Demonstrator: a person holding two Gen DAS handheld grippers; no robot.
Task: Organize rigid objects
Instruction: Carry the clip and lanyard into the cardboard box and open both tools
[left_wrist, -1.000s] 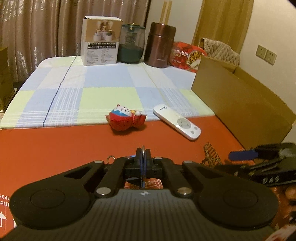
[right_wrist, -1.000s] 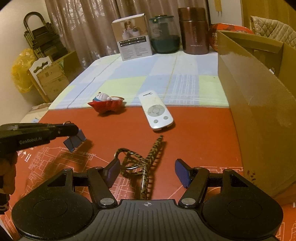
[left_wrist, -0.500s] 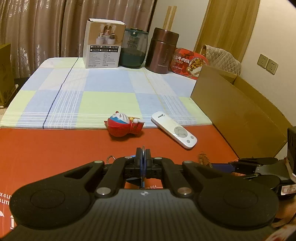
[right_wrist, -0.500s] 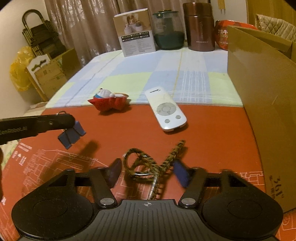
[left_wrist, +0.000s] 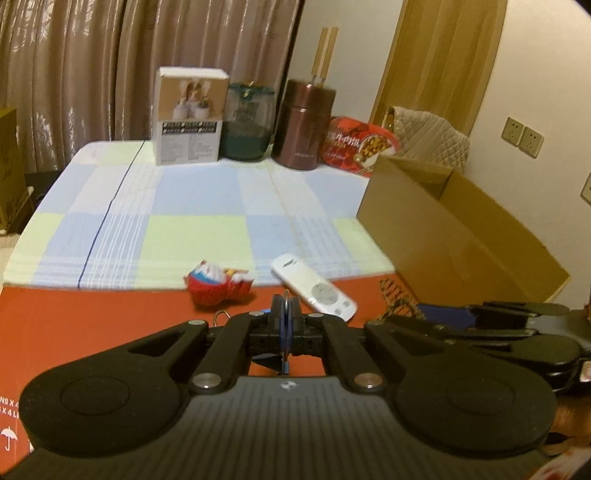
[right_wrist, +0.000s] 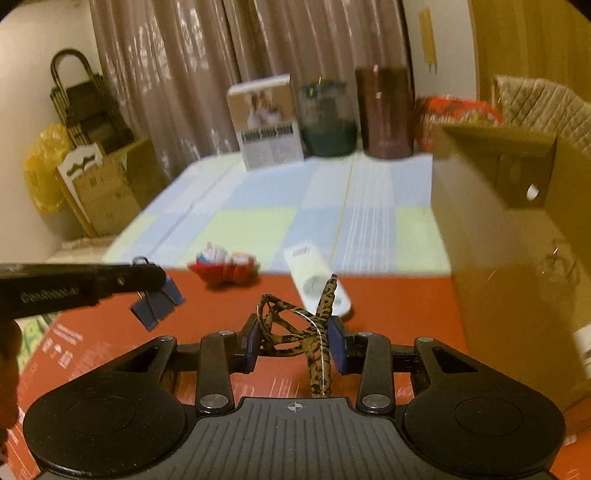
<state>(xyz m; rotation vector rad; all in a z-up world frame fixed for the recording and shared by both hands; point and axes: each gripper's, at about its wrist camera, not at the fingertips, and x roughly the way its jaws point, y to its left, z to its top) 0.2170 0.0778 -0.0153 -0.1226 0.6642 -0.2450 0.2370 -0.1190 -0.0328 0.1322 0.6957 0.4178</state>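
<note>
My left gripper (left_wrist: 285, 319) is shut on a blue binder clip (left_wrist: 283, 334). The right wrist view shows that clip (right_wrist: 155, 306) hanging from the fingers above the red mat (right_wrist: 229, 310). My right gripper (right_wrist: 294, 343) is closing its jaws. A leopard-print strap (right_wrist: 291, 325) is pinched between the blue pads (right_wrist: 338, 345) and lifted off the mat. In the left wrist view the strap (left_wrist: 393, 299) sticks up from the right gripper (left_wrist: 428, 319). A red and blue cat toy (left_wrist: 218, 288) and a white remote (left_wrist: 314, 291) lie at the mat's far edge.
An open cardboard box (left_wrist: 443, 243) stands at the right, close to my right gripper. At the back of the checked cloth (left_wrist: 192, 199) stand a white carton (left_wrist: 188, 116), a green jar (left_wrist: 247, 123), a brown canister (left_wrist: 304, 129) and a red tin (left_wrist: 354, 142).
Both grippers have risen. The right jaws closed in on the strap and picked it up off the mat. The left gripper stayed shut on the clip.
</note>
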